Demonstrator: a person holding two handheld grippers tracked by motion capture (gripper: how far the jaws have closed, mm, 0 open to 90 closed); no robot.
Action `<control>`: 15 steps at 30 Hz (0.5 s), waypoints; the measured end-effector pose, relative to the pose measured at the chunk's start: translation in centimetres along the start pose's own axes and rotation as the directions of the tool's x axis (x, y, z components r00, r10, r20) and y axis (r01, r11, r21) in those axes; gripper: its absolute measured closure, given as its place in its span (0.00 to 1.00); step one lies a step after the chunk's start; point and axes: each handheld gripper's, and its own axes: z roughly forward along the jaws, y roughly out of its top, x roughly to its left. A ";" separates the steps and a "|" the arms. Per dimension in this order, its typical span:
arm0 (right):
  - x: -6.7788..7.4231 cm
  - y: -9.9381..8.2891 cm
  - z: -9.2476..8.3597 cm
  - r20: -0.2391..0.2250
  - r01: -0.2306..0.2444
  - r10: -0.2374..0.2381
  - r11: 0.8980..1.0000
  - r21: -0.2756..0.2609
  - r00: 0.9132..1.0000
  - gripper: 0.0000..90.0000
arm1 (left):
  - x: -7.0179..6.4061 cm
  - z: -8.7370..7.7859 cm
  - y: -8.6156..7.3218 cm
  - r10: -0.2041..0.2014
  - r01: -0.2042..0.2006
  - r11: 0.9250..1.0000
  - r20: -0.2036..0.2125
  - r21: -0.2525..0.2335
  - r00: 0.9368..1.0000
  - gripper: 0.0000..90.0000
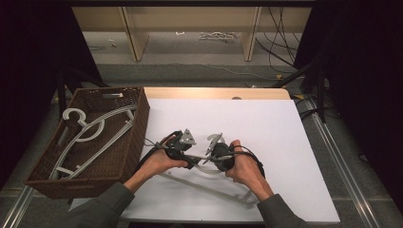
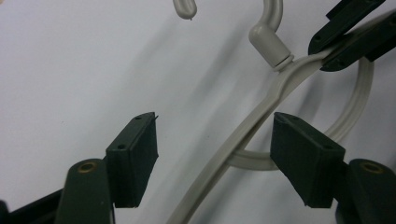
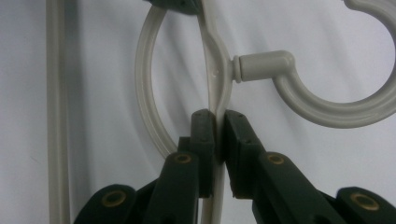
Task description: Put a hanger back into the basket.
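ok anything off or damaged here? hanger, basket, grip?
Nothing stands out. The grey hanger looks whole, its hook intact. The right gripper is clamped squarely on its shoulder beside the neck; the left gripper straddles the other shoulder, pads not pressing. Spare hangers lie loosely in the wicker basket.

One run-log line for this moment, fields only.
right gripper: shut on hanger | left gripper: open around hanger arm, pads clear | basket: holds more hangers
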 end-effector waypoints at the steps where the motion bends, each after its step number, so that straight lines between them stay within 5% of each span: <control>1: 0.0 0.0 0.0 -0.002 0.004 -0.004 1.000 -0.001 1.000 0.92 | 0.0 0.2 0.1 0.014 -0.014 1.000 0.020 0.001 1.000 0.38; 3: 0.1 0.1 0.0 0.002 0.012 -0.012 1.000 -0.002 1.000 0.92 | -0.1 0.5 0.2 0.011 -0.012 1.000 0.049 0.008 0.999 0.40; 4: 0.1 0.1 -0.1 0.000 0.018 -0.018 1.000 -0.002 1.000 0.92 | -0.1 0.5 0.3 0.051 -0.053 0.998 0.053 0.045 0.997 0.44; 6: 0.2 0.2 -0.1 -0.003 0.025 -0.025 1.000 -0.006 1.000 0.92 | -0.5 1.0 0.3 0.030 -0.032 0.999 0.066 0.035 0.997 0.49; 7: 0.3 0.2 -0.1 -0.005 0.032 -0.032 0.999 -0.006 0.999 0.92 | -0.3 1.0 0.4 0.075 -0.079 0.995 0.064 0.061 0.995 0.53; 10: 0.4 0.4 -0.1 0.001 0.050 -0.050 0.999 -0.010 0.999 0.92 | -0.4 1.0 0.6 0.069 -0.078 0.994 0.115 0.071 0.991 0.70; 12: 0.4 0.4 -0.1 0.003 0.060 -0.060 0.998 -0.018 0.998 0.92 | -0.7 0.8 0.7 0.110 -0.118 0.991 0.113 0.063 0.987 0.74; 13: 0.4 0.4 -0.1 0.005 0.072 -0.072 0.997 -0.023 0.997 0.92 | -0.6 0.6 0.8 0.156 -0.165 0.983 0.113 0.076 0.981 0.76; 14: 0.5 0.5 -0.2 0.008 0.082 -0.082 0.996 -0.028 0.997 0.91 | -1.0 0.6 0.7 0.118 -0.122 0.992 0.099 0.041 0.988 0.78; 15: 0.5 0.5 -0.3 0.017 0.086 -0.086 0.996 -0.039 0.996 0.91 | -0.7 0.2 0.8 0.185 -0.193 0.979 0.107 0.068 0.977 0.79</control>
